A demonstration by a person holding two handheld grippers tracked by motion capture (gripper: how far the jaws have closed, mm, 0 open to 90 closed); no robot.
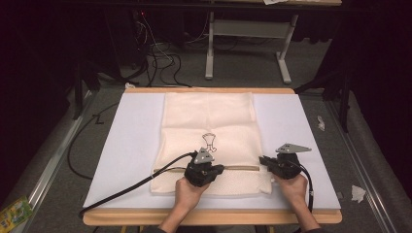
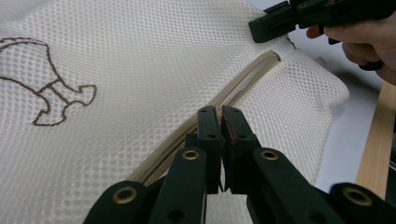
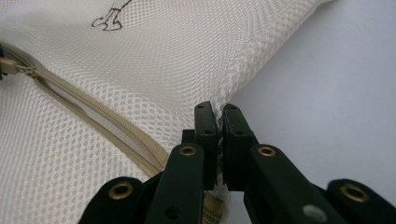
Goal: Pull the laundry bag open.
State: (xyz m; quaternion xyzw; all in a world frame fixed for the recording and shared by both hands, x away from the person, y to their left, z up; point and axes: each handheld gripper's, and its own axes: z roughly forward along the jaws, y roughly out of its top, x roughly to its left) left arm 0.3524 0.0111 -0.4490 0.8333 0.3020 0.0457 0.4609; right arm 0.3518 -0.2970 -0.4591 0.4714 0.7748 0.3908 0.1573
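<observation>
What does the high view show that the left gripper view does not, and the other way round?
High view: floor cables, a grey stand beyond the table, and the left hand. Left gripper view: the mesh weave close up, and the left gripper with its fingers shut over the zip. Shared: the mesh bag, its brown stitched figure, the white mat, and the right gripper at the bag's edge.

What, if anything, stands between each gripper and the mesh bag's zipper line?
Nothing visible does. The left gripper is shut at the zipper of the mesh bag, and the right gripper is shut on the bag's edge beside the zipper's end.
</observation>
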